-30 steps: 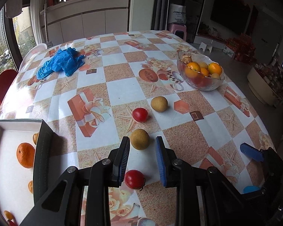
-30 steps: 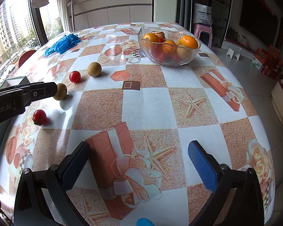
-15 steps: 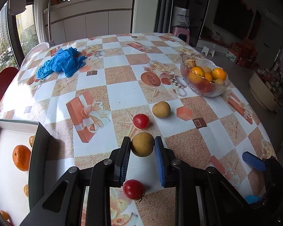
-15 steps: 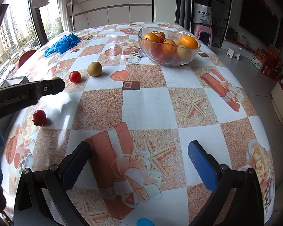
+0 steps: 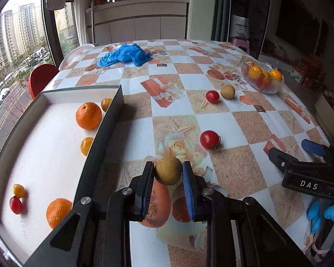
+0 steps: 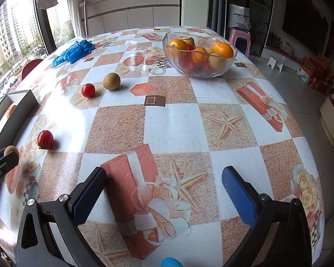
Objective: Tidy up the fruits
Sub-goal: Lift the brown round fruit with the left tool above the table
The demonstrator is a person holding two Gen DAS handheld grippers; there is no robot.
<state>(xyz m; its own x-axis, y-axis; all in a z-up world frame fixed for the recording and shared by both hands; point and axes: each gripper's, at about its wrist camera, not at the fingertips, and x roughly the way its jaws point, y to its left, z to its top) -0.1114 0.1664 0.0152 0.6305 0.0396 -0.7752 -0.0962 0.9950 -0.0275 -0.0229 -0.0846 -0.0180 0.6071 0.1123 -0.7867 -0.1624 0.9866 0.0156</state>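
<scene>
Left of the left gripper (image 5: 168,170), the way is barred by the dark tray wall (image 5: 104,131); ahead, a red tomato (image 5: 209,139) stands on otherwise open tablecloth (image 5: 173,111).

**Colours on the bench**

The bench (image 6: 173,120) wears a check of white and speckled tan squares, printed with orange gift boxes, starfish and pale roses; the tray (image 5: 110,120) has black walls and a white floor; its oranges (image 5: 88,115) are bright orange; the tomato (image 5: 209,139) is red; the round fruit (image 5: 168,170) is olive-brown; the crumpled glove (image 5: 124,54) is blue; the clear bowl (image 6: 199,54) shows orange and red; the chair (image 5: 41,77) is red.
</scene>
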